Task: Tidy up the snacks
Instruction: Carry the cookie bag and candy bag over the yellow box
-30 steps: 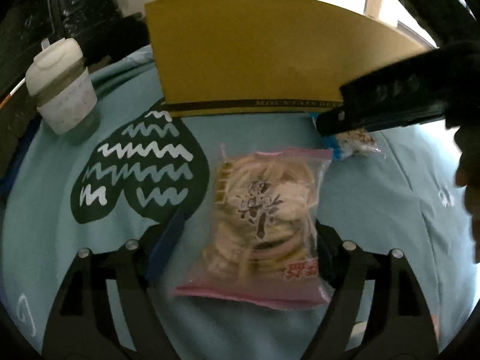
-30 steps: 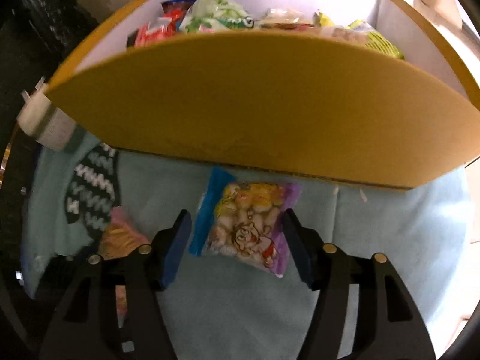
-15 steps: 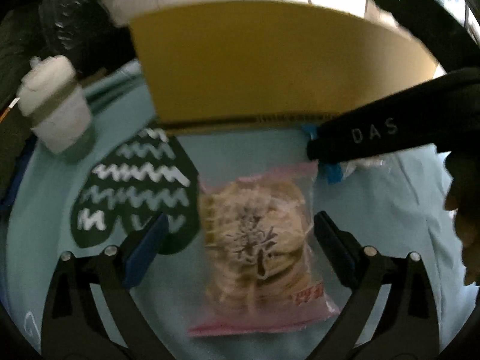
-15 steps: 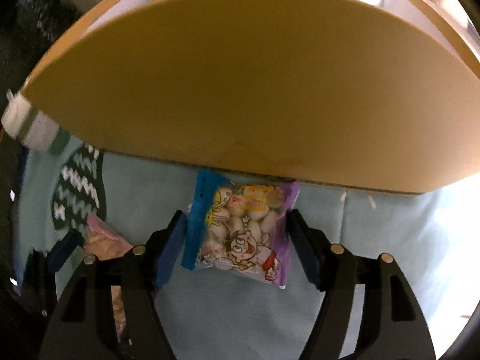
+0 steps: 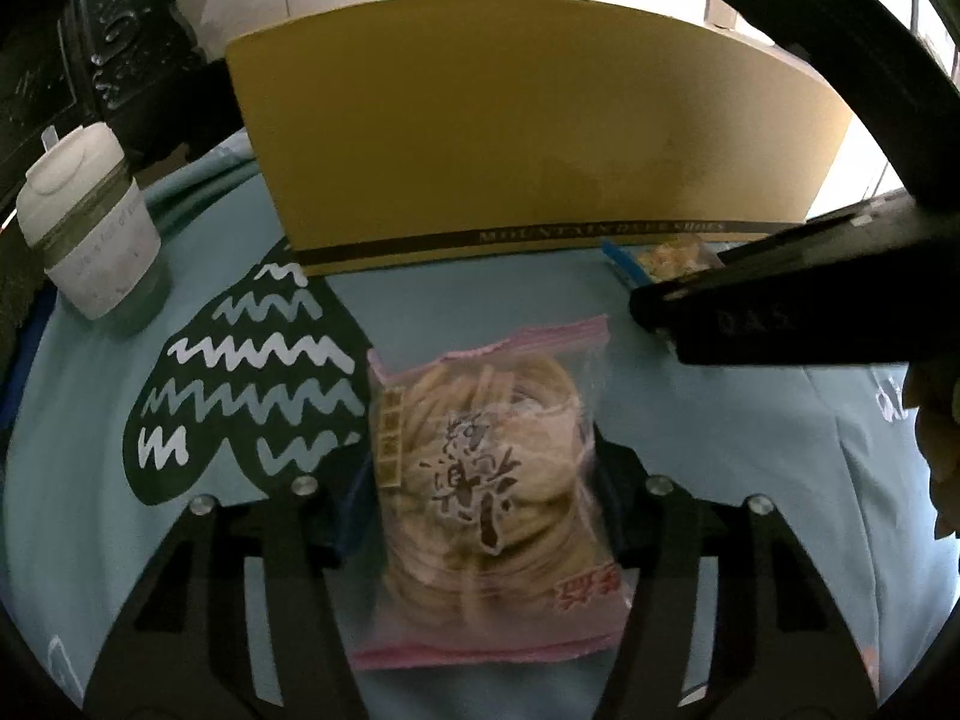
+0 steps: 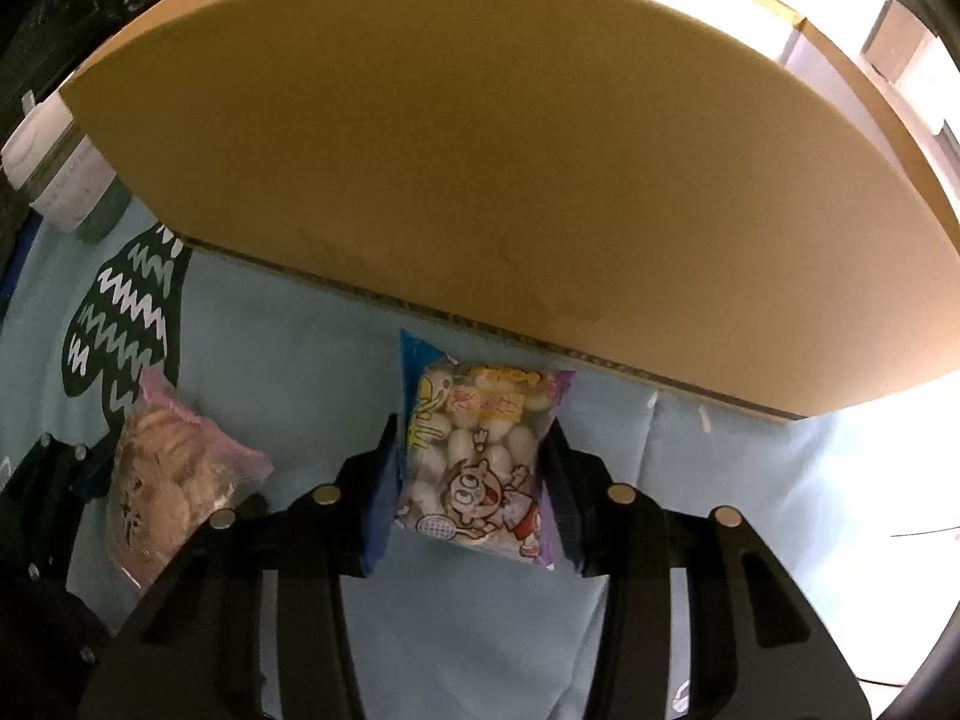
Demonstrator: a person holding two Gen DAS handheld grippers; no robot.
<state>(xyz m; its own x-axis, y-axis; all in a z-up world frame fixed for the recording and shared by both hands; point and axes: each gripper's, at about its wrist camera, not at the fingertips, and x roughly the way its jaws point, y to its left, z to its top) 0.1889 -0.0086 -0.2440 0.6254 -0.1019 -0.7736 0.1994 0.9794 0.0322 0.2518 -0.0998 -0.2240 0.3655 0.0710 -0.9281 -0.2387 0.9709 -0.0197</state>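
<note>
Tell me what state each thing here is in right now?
Left tool: jaws have just been closing, pressing the cracker bag's sides.
Cracker bag: sealed, flat on the cloth.
Right tool: jaws have just been closing, pressing the cartoon snack bag.
Cartoon snack bag: sealed, lying by the box.
Yellow box: open-topped.
Cup: upright, lidded.

Setting reads as a home, a lived-in room and not a lab or shop. Work surface is draped with a light blue cloth (image 5: 540, 312) printed with a dark green zigzag motif (image 5: 240, 384), wrinkled like household fabric; a white lidded drink cup (image 5: 90, 222) stands at the left of the frame, and a yellow shoe box (image 5: 540, 138) fills the upper centre as a makeshift bin. A pale wall shows above the box at the top centre, and dark, unclear furnishing sits in the upper left corner.
</note>
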